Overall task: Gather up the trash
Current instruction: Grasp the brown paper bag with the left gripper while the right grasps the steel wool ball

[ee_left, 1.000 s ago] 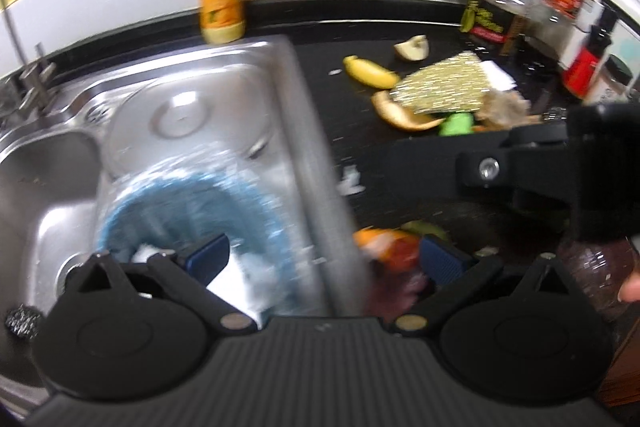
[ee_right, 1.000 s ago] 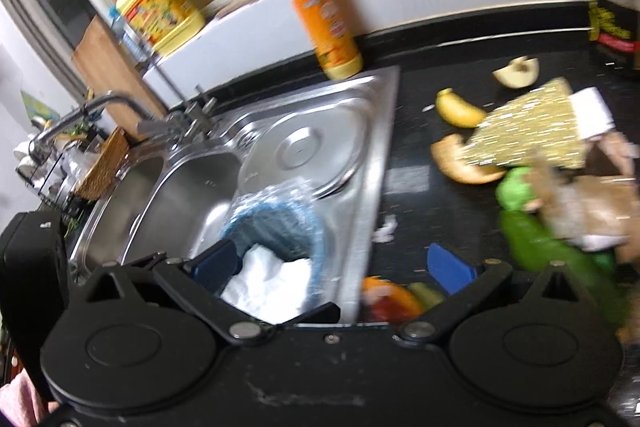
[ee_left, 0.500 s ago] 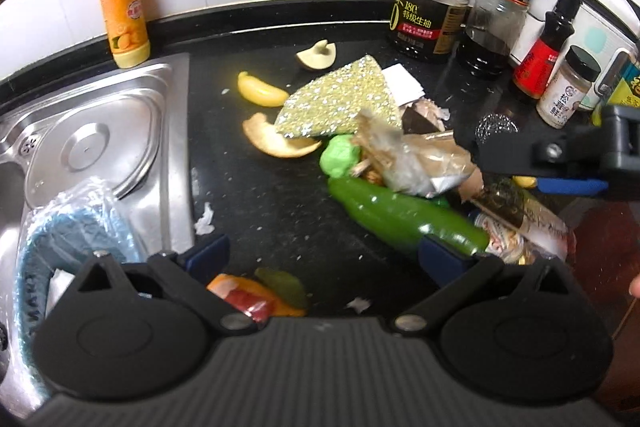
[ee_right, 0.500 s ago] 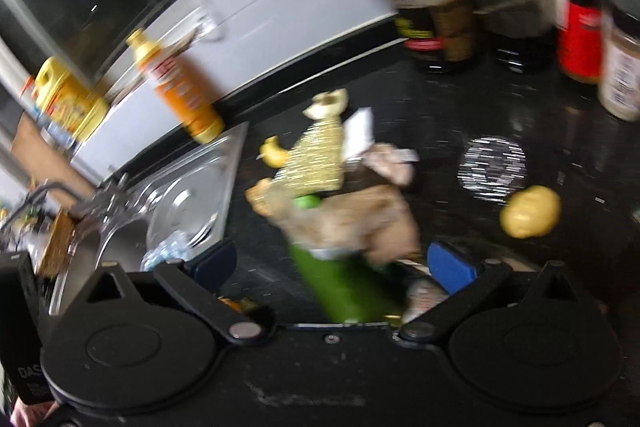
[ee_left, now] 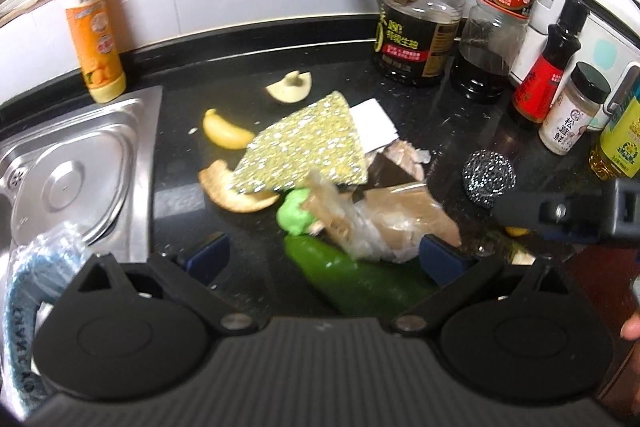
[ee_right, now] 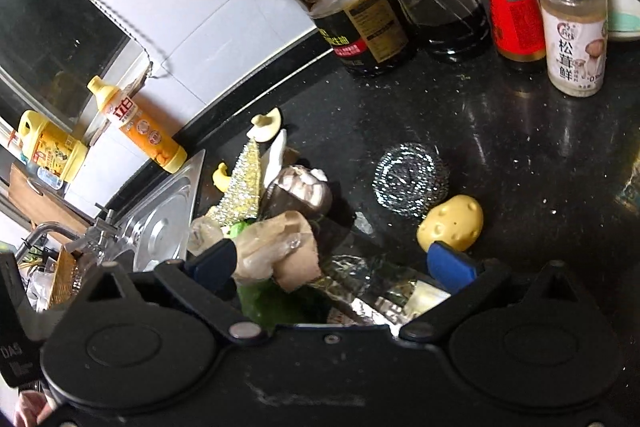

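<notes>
A: Left wrist view first. The left gripper (ee_left: 324, 259) is spread wide with nothing between its blue pads, low over the black counter (ee_left: 440, 107). The trash pile (ee_left: 340, 187) lies dead ahead at twelve o'clock: a glittery sponge cloth (ee_left: 308, 147), a crumpled plastic wrapper (ee_left: 384, 219) and a green pepper (ee_left: 352, 279) right at the jaws.

B: And the bag?

A: A blue-rimmed bag (ee_left: 24, 291) sits in the sink (ee_left: 80, 167) at nine o'clock, probably there as the drop point.

B: Right wrist view now.

A: The right gripper (ee_right: 332, 259) is also open, straddling the wrapper (ee_right: 276, 247) and foil (ee_right: 372, 291). A yellow potato (ee_right: 450, 223) touches its right pad at two o'clock, with a steel scourer (ee_right: 408, 179) just beyond.

B: It looks lined up to pinch the wrapper.
</notes>
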{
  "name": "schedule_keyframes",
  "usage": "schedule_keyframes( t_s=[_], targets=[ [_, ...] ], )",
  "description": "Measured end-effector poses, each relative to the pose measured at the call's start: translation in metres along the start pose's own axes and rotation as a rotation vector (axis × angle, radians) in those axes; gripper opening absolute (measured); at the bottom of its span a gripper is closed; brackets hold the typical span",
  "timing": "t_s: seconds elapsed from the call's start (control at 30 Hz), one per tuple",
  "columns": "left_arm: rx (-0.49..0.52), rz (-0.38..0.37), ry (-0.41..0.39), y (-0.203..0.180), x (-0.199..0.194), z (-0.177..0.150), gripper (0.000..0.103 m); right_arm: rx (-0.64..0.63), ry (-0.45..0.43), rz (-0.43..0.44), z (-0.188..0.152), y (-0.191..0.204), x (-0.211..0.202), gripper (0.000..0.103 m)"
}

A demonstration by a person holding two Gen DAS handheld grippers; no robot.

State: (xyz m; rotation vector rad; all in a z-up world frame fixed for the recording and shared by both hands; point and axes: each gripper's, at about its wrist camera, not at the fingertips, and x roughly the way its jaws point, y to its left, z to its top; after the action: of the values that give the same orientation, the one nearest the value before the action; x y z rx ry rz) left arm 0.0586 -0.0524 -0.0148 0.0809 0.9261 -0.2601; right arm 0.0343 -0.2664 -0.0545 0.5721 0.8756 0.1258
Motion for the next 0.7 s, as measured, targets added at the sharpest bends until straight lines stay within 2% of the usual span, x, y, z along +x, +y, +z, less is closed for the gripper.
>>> schedule_keyframes(
  t_s=[0.23, 0.33, 0.4, 0.43, 0.5, 0.7],
  targets=[
    [0.048, -0.001, 0.004, -0.024, 0.022, 0.008, 0.102, -0.018, -0.011, -0.009, -0.003, -0.016, -0.009, 0.101],
    [0.054, -0.009, 0.000, -0.025, 0.027, 0.009, 0.087, -0.040, -0.011, -0.016, -0.006, -0.018, -0.011, 0.099],
    [0.045, -0.029, 0.003, -0.023, 0.029, 0.011, 0.070, -0.052, -0.010, -0.025, -0.008, -0.020, -0.012, 0.099],
    [0.043, -0.031, 0.003, -0.022, 0.030, 0.011, 0.067, -0.053, -0.009, -0.029, -0.009, -0.021, -0.012, 0.099],
    [0.047, -0.029, -0.006, -0.020, 0.028, 0.011, 0.049, -0.051, -0.014, -0.036, -0.009, -0.022, -0.012, 0.097],
    [0.043, -0.036, -0.024, -0.012, 0.021, 0.011, 0.043, -0.080, -0.087, -0.092, 0.003, -0.018, -0.014, 0.091]
  ],
)
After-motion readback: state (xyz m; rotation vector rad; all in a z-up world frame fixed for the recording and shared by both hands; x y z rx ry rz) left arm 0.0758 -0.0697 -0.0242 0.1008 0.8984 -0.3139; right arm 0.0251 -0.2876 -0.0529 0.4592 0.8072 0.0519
